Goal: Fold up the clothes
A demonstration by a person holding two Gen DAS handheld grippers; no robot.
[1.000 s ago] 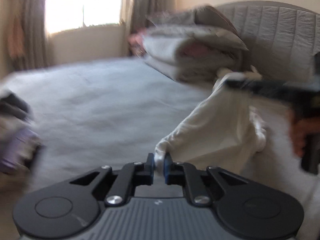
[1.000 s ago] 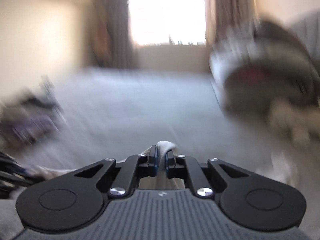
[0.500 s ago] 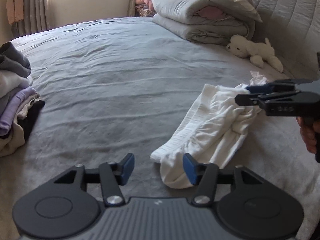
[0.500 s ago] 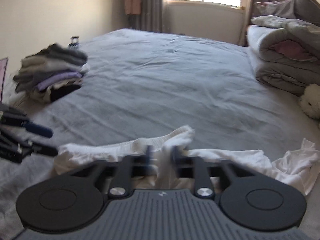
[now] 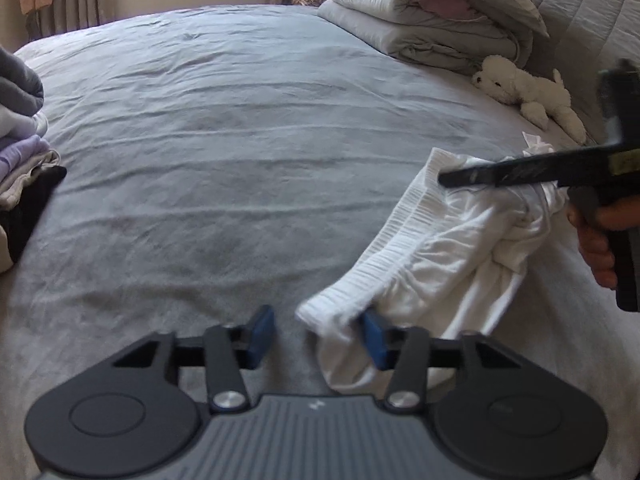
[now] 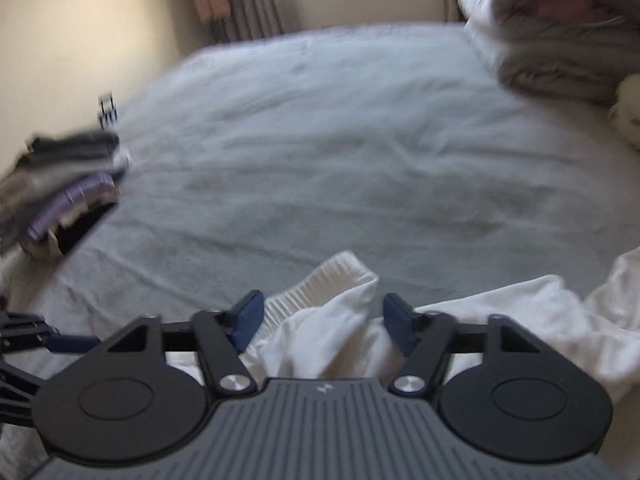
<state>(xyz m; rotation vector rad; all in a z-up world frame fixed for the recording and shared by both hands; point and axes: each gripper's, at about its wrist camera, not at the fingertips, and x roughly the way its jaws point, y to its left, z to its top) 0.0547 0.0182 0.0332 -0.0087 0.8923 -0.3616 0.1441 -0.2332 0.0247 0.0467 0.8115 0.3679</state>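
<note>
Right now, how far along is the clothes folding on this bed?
Done: a stack of folded clothes sits at the bed's left edge. In hand: the white garment lies crumpled; the left gripper and right gripper are both closing, each with a bit of its ribbed edge between the jaws, not yet pinched. Left: spreading it flat, folding it, and adding it to the stack.

The right wrist view is blurred by motion. The stack of folded clothes (image 5: 20,152) is cut off by the left edge, the plush toy (image 6: 628,112) by the right edge. The left gripper's right pad (image 5: 374,336) is partly hidden behind the white garment (image 5: 440,264).
</note>
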